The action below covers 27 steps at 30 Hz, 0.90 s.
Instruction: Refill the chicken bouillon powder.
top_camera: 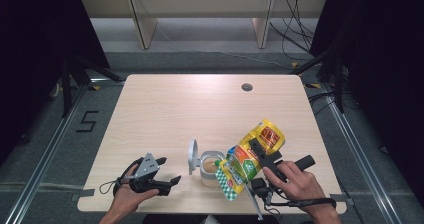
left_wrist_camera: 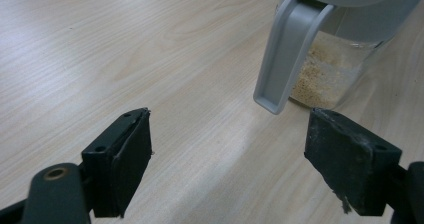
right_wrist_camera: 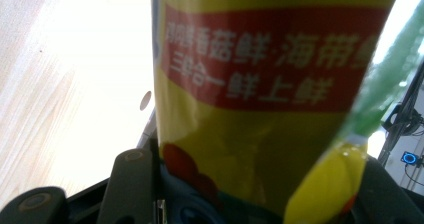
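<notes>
A yellow seasoning bag [top_camera: 251, 155] with a red label hangs tilted, its green-checked end low over a clear container [top_camera: 210, 168]. My right gripper [top_camera: 257, 151] is shut on the bag, and in the right gripper view the bag [right_wrist_camera: 260, 84] stands between the two black jaws of that gripper [right_wrist_camera: 255, 194]. The container [left_wrist_camera: 327, 79] holds pale brown granules, and its grey lid [top_camera: 193, 156] is flipped up on the left side. The grey lid [left_wrist_camera: 287, 54] also shows in the left gripper view. My left gripper [top_camera: 169, 170] rests on the table left of the container, open [left_wrist_camera: 230, 134] with nothing between its jaws.
The light wooden table [top_camera: 200, 109] has a round cable hole [top_camera: 246, 87] near its far edge. The container and both hands sit close to the near edge. Beyond the table are shelf legs and cables on the floor.
</notes>
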Available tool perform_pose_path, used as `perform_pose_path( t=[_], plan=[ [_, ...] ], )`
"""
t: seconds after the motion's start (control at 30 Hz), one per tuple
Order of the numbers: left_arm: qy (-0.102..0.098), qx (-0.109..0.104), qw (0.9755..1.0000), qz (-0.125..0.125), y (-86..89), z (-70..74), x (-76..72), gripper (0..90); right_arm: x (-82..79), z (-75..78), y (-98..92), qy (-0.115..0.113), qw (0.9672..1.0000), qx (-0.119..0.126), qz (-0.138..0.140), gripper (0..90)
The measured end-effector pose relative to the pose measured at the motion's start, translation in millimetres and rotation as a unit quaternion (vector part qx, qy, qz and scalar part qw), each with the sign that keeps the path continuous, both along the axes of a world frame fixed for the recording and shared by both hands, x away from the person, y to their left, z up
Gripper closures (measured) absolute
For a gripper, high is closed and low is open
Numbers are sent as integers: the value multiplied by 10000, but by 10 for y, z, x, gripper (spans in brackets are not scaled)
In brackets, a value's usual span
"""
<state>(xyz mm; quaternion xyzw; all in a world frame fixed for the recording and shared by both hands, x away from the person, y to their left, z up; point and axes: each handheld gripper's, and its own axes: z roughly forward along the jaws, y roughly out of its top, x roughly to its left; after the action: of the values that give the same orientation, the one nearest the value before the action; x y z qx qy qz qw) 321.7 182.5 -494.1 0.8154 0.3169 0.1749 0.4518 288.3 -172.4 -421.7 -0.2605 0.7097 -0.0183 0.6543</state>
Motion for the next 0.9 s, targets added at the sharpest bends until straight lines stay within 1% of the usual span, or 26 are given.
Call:
perform_pose_path(
  t=[0.03,0.07,0.1,0.17,0.23,0.27,0.3,0.37,0.4,0.43,0.47,0.5,0.53,0.57,0.6,0.63,0.67,0.7,0.73,0.77,0.8,0.83,0.87,0.9],
  plan=[
    [0,0,10000,0,0,0,0,183,0,0,0,0,10000,0,0,503],
    [9,-15,10000,-56,4,-4,5,183,0,-9,-9,19,10000,73,-40,503],
    [11,-40,10000,-22,-4,-5,-2,183,-8,-35,-31,84,9996,237,-148,504],
    [-14,-23,10000,-41,-5,-1,4,183,-5,-23,-34,55,9997,190,-113,504],
    [-5,-30,10000,-58,-3,-5,5,183,10,-6,-27,27,9999,88,-53,504],
    [91,-116,9999,17,-14,-13,-10,183,6,-11,-31,30,9999,101,-76,504],
    [80,-104,9999,7,-13,-9,-8,183,3,-8,-29,29,9999,87,-62,505],
    [-16,-22,10000,-47,-7,2,5,183,-2,-8,-29,40,9999,125,-66,505],
    [84,-117,9999,35,-18,-9,-9,183,-9,-19,-35,59,9996,227,-134,505],
    [101,-115,9999,8,-17,-13,-7,183,-13,-34,-39,93,9993,299,-183,505],
    [52,-22,10000,-38,-11,-11,-2,183,-14,-17,-29,46,9997,205,-126,505],
    [23,10,10000,-80,-8,-8,5,183,-11,0,-20,35,9999,85,-44,505],
    [51,-28,10000,-60,-13,-8,5,183,-10,5,-15,41,10000,57,-34,505],
    [84,-90,9999,-11,-21,-14,2,183,-7,4,-13,28,10000,85,-6,505],
    [102,-107,9999,7,-24,-17,-2,183,-7,-3,-10,32,9999,125,-23,505],
    [94,-92,9999,20,-23,-19,-6,182,-16,-22,-16,69,9997,225,-114,506],
    [94,-92,9999,20,-23,-19,-6,181,-16,-22,-16,69,9997,225,-114,506],
    [18,0,10000,-63,-10,-11,4,181,-17,-21,-11,62,9998,177,-90,505],
    [8,28,10000,-82,-7,-5,9,181,-18,-36,-14,109,9996,238,-99,505],
    [19,-5,10000,-91,-10,-5,11,181,-18,-29,-7,67,9998,196,-72,505],
    [116,-98,9999,2,-20,-14,-3,181,-19,-30,-8,76,9997,190,-97,506],
    [75,-75,9999,-16,-17,-13,-2,181,-17,-28,-3,93,9998,153,-93,506],
    [28,1,10000,-48,-9,-10,2,181,-17,-28,-3,93,9998,153,-93,506],
    [75,-98,9999,8,-20,-12,-2,181,-17,-38,-7,107,9997,197,-96,506]
  ],
)
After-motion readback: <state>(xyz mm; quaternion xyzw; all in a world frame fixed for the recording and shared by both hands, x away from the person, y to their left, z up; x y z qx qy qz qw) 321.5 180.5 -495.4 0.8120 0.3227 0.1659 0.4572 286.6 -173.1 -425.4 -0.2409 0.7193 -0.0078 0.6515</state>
